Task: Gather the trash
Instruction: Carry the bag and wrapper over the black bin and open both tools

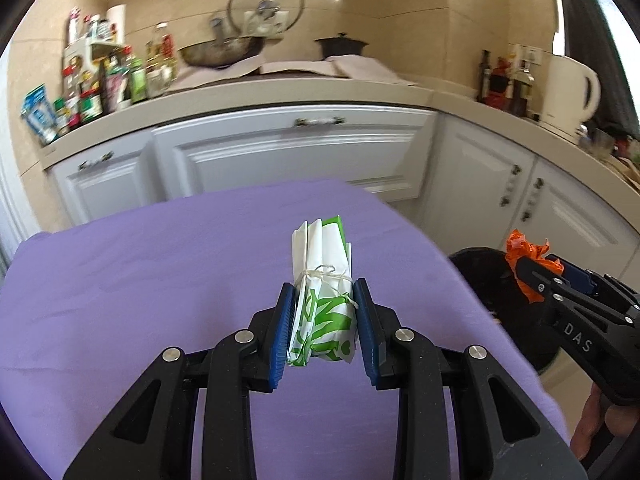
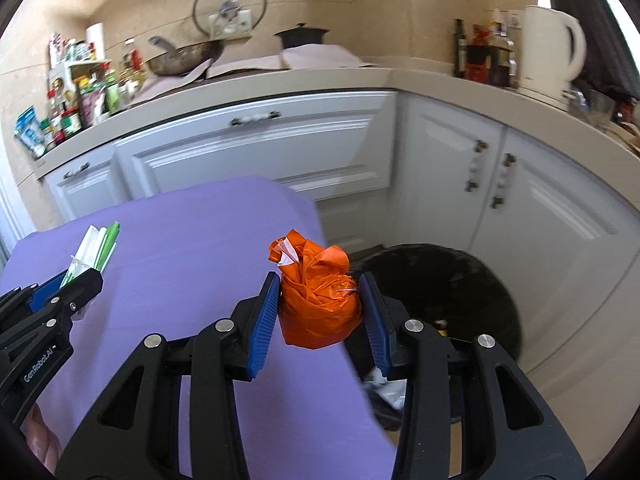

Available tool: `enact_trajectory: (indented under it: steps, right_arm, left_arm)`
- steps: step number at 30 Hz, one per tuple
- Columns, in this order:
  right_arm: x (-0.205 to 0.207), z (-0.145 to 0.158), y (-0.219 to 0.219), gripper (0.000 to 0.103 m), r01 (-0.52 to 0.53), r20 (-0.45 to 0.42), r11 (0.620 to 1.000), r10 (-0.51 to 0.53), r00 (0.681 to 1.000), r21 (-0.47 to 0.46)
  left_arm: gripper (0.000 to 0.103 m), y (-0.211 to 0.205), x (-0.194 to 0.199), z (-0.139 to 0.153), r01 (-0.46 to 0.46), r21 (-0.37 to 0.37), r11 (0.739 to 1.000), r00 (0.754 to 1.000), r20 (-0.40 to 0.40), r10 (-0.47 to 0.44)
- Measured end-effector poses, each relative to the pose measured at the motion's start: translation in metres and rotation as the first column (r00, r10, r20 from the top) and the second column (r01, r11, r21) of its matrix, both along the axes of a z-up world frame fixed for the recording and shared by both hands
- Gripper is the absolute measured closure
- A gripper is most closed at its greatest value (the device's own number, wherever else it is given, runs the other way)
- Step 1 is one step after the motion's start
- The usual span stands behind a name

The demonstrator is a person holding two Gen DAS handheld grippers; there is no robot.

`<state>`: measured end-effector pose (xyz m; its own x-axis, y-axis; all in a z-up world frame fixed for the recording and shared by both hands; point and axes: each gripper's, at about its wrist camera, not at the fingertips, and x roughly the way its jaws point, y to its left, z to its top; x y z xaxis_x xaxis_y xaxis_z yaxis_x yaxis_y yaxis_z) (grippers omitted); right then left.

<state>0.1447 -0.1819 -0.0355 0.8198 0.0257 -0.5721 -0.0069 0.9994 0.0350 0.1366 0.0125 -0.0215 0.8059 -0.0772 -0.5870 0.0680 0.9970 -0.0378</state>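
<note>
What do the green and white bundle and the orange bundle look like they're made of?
The green and white bundle, gripped in the left jaws, looks like matte printed paper or thin plastic bags, judging by flat folded layers tied with string. The orange bundle, gripped in the right jaws, looks like thin glossy plastic film, crumpled with shiny creases.

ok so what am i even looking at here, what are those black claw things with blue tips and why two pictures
Those are two hand-held grippers, not a robot arm: a person squeezes one in each hand. Each carries a wide-angle camera looking along its two fingers, so you get one picture per hand.

The left gripper is shut on a white and green paper bundle tied with string. The right gripper is shut on a crumpled orange plastic bag. Each gripper also shows at the edge of the other's picture.

Below them is a table under a purple cloth, with nothing else lying on it in view. Beside it stands a black trash bin, in front of white kitchen cabinets.
</note>
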Motion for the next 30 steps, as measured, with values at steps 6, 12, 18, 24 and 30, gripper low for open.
enact_trajectory:
  steps: [6, 12, 18, 24, 30]
  right_arm:
    - [-0.003, 0.004, -0.037, 0.063, 0.073, 0.019, 0.997, -0.073, 0.997, -0.003]
    - [-0.001, 0.001, -0.067, 0.063, 0.129, 0.028, 0.992, -0.129, 0.991, -0.005]
    - [0.006, -0.005, -0.091, 0.063, 0.163, 0.029, 0.987, -0.163, 0.986, 0.004]
    - [0.013, -0.010, -0.104, 0.063, 0.181, 0.027, 0.983, -0.181, 0.983, 0.013]
    - [0.023, -0.015, -0.114, 0.063, 0.191, 0.023, 0.981, -0.191, 0.981, 0.018]
  left_arm:
    - [0.072, -0.043, 0.004, 0.004, 0.086, 0.011, 0.996, 0.996, 0.025, -0.086]
    - [0.072, -0.080, 0.014, 0.004, 0.139, 0.020, 0.990, 0.990, 0.034, -0.140]
    - [0.072, -0.107, 0.024, 0.001, 0.166, 0.030, 0.986, 0.985, 0.033, -0.167]
    - [0.072, -0.124, 0.036, -0.008, 0.179, 0.047, 0.983, 0.983, 0.016, -0.180]
    - [0.071, -0.138, 0.046, -0.013, 0.189, 0.062, 0.980, 0.982, 0.011, -0.190]
